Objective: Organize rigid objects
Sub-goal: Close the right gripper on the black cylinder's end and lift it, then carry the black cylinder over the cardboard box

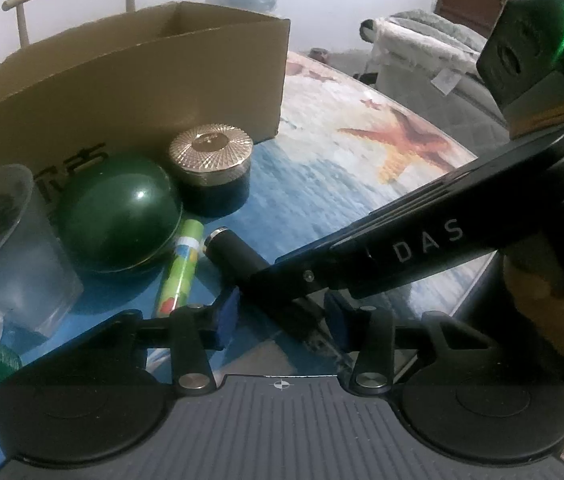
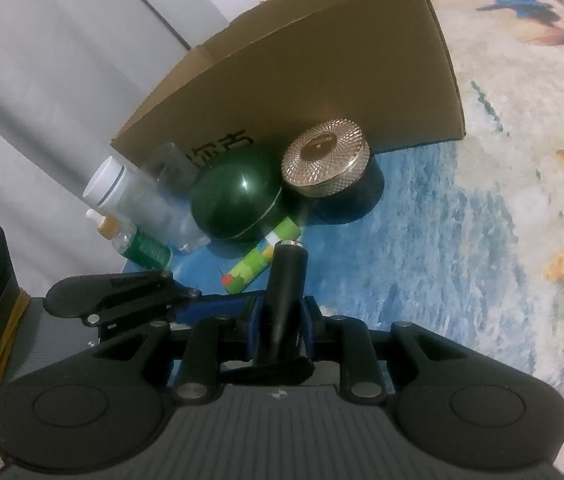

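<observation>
Underneath everything you have a beach-print tablecloth (image 2: 502,200), blue water nearest your tools and pale sand with starfish farther right, and that right side is your widest open room. Along the back stands a cardboard box (image 1: 130,92), open at the top, its front wall just behind the clutter; its inside cannot be seen from either camera. Crowded against that wall are a dark green dome (image 1: 118,216) and a gold-lidded jar (image 1: 212,168), touching or nearly so, with a frosted plastic cup (image 1: 14,248) at the left, partly cut off in the left view. A white-capped bottle (image 2: 108,182) and a small green-labelled bottle (image 2: 140,246) sit behind the cup at the table's left edge, hard to make out. A green printed tube (image 1: 180,268) lies flat just beside the dome. Your right gripper (image 2: 280,320) is clenched on a black cylinder (image 2: 288,276), whose metal-rimmed tip points toward the tube. Your left gripper (image 1: 282,316) has its blue pads (image 1: 228,312) apart, with the right tool's finger crossing between them; contact cannot be told.
</observation>
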Demonstrator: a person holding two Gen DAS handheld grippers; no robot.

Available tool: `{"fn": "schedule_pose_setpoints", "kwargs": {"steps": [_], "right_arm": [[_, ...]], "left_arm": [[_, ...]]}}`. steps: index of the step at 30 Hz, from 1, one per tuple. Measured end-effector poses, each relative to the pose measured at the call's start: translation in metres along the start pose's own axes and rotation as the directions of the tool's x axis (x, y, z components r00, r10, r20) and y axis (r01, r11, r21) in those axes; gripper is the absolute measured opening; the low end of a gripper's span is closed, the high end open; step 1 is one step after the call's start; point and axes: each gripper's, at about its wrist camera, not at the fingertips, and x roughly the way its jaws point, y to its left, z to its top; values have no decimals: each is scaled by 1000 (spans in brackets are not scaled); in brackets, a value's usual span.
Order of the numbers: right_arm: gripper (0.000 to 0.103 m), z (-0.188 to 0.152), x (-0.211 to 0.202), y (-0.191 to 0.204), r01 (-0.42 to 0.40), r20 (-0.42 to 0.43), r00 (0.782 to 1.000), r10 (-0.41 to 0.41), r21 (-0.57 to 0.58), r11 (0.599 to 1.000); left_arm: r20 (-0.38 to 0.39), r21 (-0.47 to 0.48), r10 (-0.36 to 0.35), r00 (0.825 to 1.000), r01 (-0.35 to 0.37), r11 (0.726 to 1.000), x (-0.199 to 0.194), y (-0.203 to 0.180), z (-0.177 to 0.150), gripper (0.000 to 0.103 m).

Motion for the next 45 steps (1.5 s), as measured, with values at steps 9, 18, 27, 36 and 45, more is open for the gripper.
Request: {"fn": "schedule_pose_setpoints", "kwargs": {"steps": [9, 18, 27, 36, 45], "right_arm": [[26, -6, -12, -2, -18, 35, 999, 18, 24, 1000], [27, -11, -40, 8, -27, 109, 994, 26, 9, 1000], [27, 17, -85, 41, -10, 238, 971, 34, -102, 995], [27, 87, -90, 77, 2, 301, 950, 77, -254, 967], [26, 191, 2, 66, -129, 68, 987, 143, -178, 975]], "left_arm": [[34, -14, -18, 999, 19, 1000, -8, -3, -2, 43], [106, 22, -10, 994, 8, 1000, -29, -17, 3, 43], [255, 73, 31, 966, -51, 996, -69, -25, 38, 43], [354, 53, 143, 924, -173, 984, -95, 2, 85, 43], [204, -96, 233, 951, -218, 971, -67, 83, 123, 40]]}}
